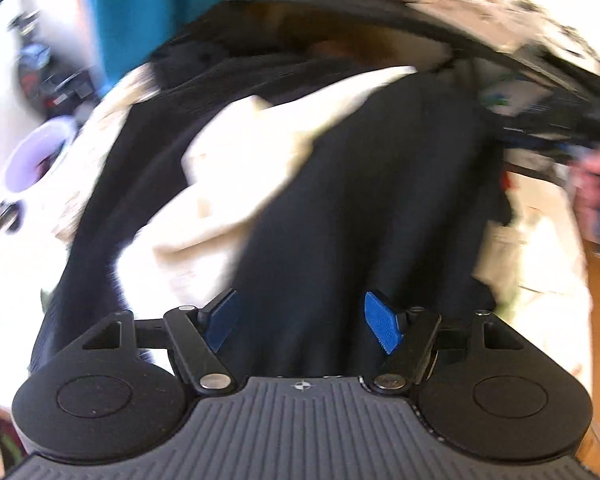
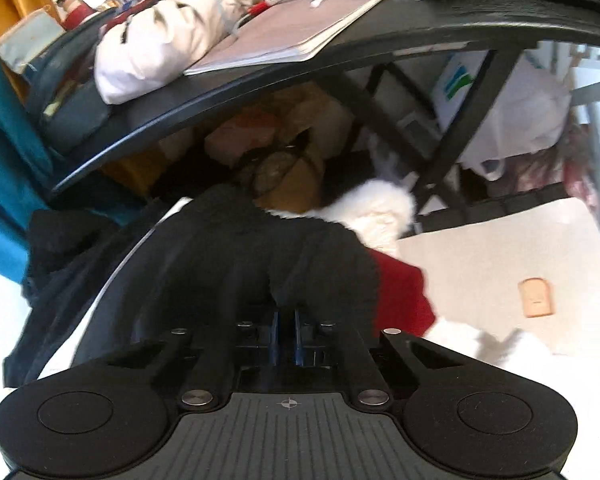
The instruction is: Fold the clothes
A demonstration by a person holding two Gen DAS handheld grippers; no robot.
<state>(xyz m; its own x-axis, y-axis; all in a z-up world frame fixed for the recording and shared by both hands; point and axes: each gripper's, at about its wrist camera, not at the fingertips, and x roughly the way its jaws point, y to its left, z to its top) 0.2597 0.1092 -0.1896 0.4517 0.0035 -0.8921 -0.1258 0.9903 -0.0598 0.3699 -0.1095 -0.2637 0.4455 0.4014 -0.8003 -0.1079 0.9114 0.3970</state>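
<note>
Black garment is lying spread over a pale surface in front of a dark desk, w/ a cream cloth draped across its upper left part in the left wrist view. We are reading the step as gathering an edge for a fold.

Right gripper: jaws are sitting nearly together, clamped on a bunched ridge of the black fabric, which is rising into a peak just ahead of the pads. To do this well we are advising a pull that keeps the pinched edge taut, w/o dragging the red cloth lying just beside it.

Left gripper: blue pads are standing apart, nothing between them, hovering over the dark fabric; frame is blurring heavily. We are suggesting it pinches a matching edge before lifting.

Left view alone is showing the cream cloth's overlap & a person's hand at right. Right view alone is showing the red cloth, desk clutter & a small tan object on cardboard.
</note>
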